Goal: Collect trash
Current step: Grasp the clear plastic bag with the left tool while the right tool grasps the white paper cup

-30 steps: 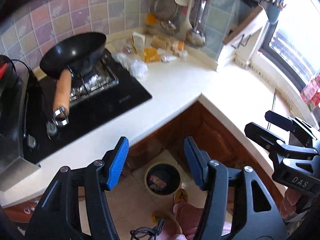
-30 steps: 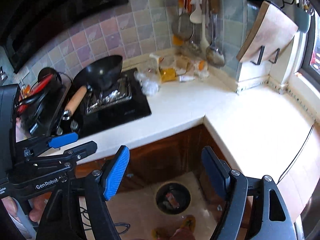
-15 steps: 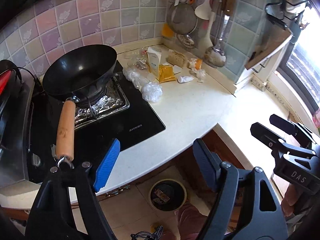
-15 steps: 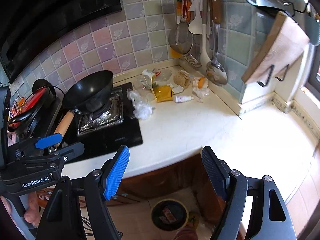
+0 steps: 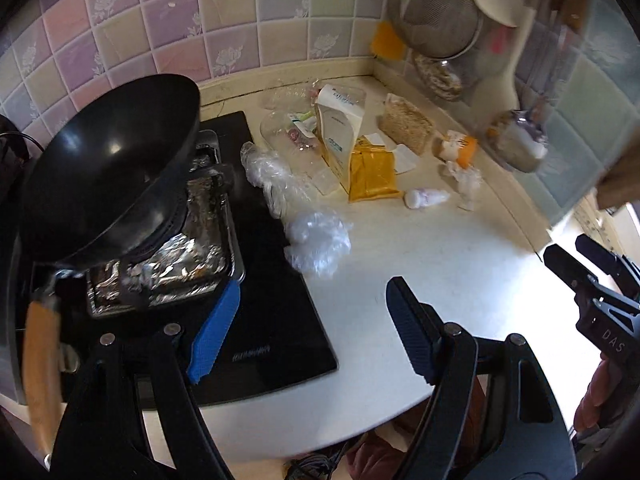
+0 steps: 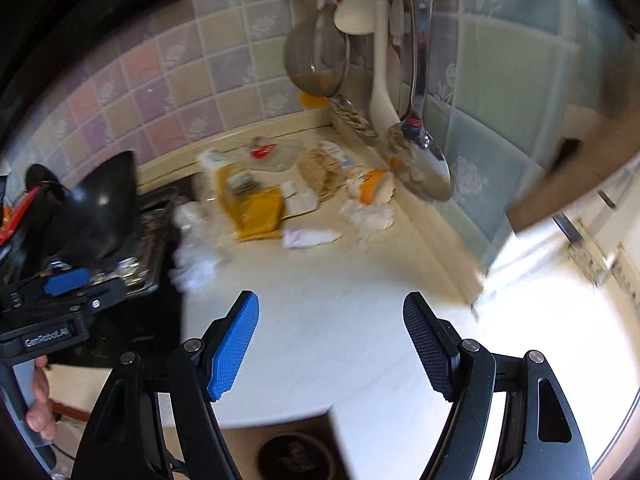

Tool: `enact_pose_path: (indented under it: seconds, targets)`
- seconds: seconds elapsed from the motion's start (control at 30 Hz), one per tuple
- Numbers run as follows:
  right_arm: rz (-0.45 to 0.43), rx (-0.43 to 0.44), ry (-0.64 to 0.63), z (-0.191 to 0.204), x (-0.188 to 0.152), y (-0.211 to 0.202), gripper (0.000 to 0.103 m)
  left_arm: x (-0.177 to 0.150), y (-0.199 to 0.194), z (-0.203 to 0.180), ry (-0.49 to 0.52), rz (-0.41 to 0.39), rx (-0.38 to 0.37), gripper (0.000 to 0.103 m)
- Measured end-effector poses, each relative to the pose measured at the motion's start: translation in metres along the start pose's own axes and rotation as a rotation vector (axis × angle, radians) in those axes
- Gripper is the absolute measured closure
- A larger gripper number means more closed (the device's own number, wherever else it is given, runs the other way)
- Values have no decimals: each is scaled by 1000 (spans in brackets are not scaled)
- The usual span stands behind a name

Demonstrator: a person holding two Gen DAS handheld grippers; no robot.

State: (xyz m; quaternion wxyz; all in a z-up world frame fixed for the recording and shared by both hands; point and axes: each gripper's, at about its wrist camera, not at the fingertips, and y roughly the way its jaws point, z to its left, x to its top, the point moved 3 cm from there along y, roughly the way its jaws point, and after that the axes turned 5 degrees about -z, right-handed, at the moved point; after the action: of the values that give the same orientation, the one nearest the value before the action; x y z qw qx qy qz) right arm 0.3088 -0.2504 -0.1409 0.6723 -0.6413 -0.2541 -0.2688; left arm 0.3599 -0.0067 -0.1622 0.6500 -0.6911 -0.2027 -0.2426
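A black wok point(image 5: 108, 168) with a wooden handle point(image 5: 40, 364) is sitting on the foil-lined burner point(image 5: 172, 264) of a black glass cooktop point(image 5: 276, 320) at the far left. Just right of it, the left gripper point(image 5: 310, 332) is hovering over the cooktop's edge and the white counter point(image 5: 440, 264), its jaws standing wide apart with nothing between them. Beyond it, the trash is lying heaped in the tiled corner: crumpled clear plastic wrap point(image 5: 318, 240) partly on the cooktop, a clear plastic container point(image 5: 288, 132), an opened white carton point(image 5: 338, 128), a yellow pouch point(image 5: 370, 174) touching the carton, a brownish packet point(image 5: 406, 126), a small white bottle point(image 5: 424, 198) on its side, and an orange-and-white scrap point(image 5: 458, 148). A wire strainer point(image 5: 436, 12) and a metal ladle point(image 6: 420, 160) are hanging on the wall above. Furthest right, the right gripper point(image 6: 332, 348) is hanging over bare counter, well short of the litter, jaws likewise spread wide and holding nothing. The right-wrist view is blurring. A round bin point(image 6: 296, 458) is standing on the floor below the counter edge.
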Motion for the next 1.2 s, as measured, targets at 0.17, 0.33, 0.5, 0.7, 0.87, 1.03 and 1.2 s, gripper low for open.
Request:
enact_pose_path:
  seconds: [0.17,0.33,0.5,0.7,0.87,1.03,1.2]
  targets:
    - [29,-47,-23,-8,23,74,27,13,57,-1,-29,56,28,29]
    - [55,-111,-14,-14,42,145,27,21,98,-2,-38,91,61,29]
    - [97,-150,-11,-26,53,201,28,29,127,-2,-54,110,86,29]
    - [170,-155,0,-30,50,240,46,30,146,-9,-41,131,82,42]
    - [151,-168,-8,-31,51,250,64,31,148,-12,-24,121,88,48]
    - [148,-163,-12,-25,49,244,85,30,143,-12,-24,114,78,62]
    - [110,-156,-24,-20,44,219,87,27,129,-7,-62,103,55,67]
